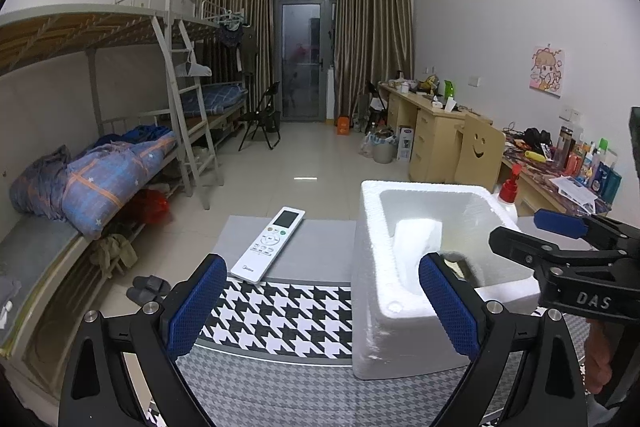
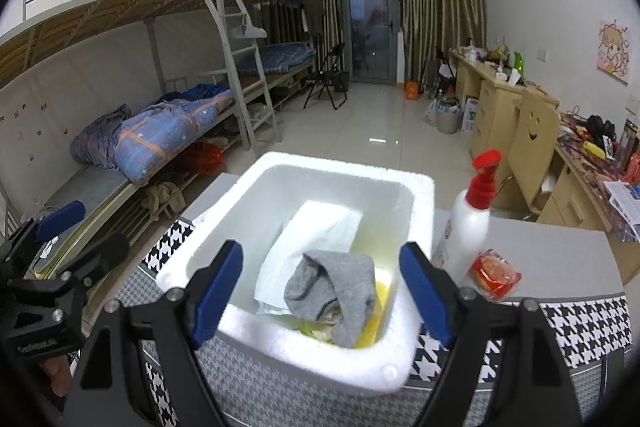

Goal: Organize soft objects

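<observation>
A white foam box [image 2: 420,223] stands on the table, and in the left wrist view it is the foam box [image 1: 368,307] at right of centre. Inside it a crumpled grey sock [image 2: 336,291] lies on a white cloth [image 2: 316,235], with something yellow [image 2: 380,307] under them. My right gripper [image 2: 320,255] hangs open just above the box's near rim; the sock is below it and apart from both pads. My left gripper [image 1: 322,263] is open over the table beside the box's left wall, with nothing in it.
A white remote control [image 1: 269,245] lies on the table's grey mat left of the box. A white spray bottle with a red pump [image 2: 468,223] and a red packet [image 2: 494,273] stand right of the box. A houndstooth cloth [image 1: 280,311] covers the table. Bunk beds left, desks right.
</observation>
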The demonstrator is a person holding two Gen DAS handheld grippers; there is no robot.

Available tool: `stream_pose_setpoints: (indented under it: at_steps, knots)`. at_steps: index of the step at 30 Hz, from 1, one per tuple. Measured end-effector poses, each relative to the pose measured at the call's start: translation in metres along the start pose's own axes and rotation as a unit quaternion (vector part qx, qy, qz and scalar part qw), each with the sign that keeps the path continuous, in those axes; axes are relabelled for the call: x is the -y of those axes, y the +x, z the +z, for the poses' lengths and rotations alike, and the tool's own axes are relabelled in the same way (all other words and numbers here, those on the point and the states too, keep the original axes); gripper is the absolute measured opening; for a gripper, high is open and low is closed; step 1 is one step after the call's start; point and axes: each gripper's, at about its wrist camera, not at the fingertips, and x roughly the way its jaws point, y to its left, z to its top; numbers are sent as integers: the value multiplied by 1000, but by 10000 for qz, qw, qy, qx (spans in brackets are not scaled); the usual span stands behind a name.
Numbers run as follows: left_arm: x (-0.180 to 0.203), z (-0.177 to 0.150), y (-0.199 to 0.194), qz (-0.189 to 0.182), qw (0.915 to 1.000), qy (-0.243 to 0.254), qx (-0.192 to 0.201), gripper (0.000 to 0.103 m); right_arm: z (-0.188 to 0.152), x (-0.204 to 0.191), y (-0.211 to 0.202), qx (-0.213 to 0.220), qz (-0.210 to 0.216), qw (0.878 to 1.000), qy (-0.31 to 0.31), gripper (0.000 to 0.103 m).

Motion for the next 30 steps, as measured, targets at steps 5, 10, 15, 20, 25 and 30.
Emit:
stream_pose_setpoints:
  at_steps: [5,10,15,20,25,30]
  knots:
    - [8,2,-12,-64,9999,54,88,97,-4,0,-22,221,-19,9997,-30,91]
    - [16,1,-24,-81,9998,120,154,97,-12,-2,-43,511,-121,9986,-96,98]
    - [24,-1,-43,-148,9993,174,291,97,-18,-1,-61,613,-139,9980,-64,98]
    - [30,-3,-64,-241,9986,201,420,97,-24,-6,-80,786,-219,9966,-123,98]
    - [35,-6,-85,-317,9977,242,543,98,-32,-8,-97,905,-275,9954,-136,98]
    - [36,-12,-101,-325,9971,293,628,99,-40,-10,-110,984,-326,9945,-139,98]
